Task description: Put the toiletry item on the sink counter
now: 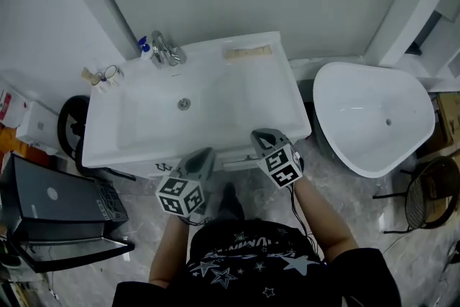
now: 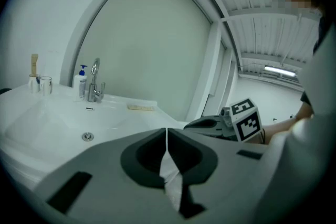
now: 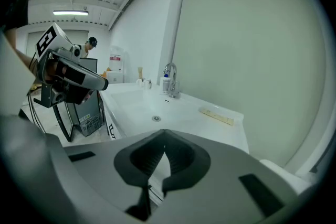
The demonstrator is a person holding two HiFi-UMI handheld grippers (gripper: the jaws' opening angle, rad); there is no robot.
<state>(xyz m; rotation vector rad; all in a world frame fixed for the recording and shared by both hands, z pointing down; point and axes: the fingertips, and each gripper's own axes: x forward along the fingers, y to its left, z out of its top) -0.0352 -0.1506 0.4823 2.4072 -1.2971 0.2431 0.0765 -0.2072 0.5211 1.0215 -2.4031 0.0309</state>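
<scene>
A flat beige toiletry item [image 1: 248, 51] lies on the back right of the white sink counter [image 1: 284, 93]; it also shows in the left gripper view [image 2: 140, 107] and the right gripper view [image 3: 216, 115]. Both grippers hover side by side at the counter's front edge, well short of the item. My left gripper [image 1: 205, 153] has its jaws together with nothing between them [image 2: 166, 129]. My right gripper [image 1: 259, 133] is likewise shut and empty [image 3: 164, 135]. Each gripper shows in the other's view, the right one [image 2: 210, 124] and the left one [image 3: 100, 83].
A chrome faucet [image 1: 167, 48], a blue-topped pump bottle [image 1: 144, 47], a glass cup [image 1: 111, 73] and a brush [image 1: 90, 75] stand at the back left of the counter. A white tub [image 1: 374, 118] sits to the right, a black bin [image 1: 50, 205] to the left.
</scene>
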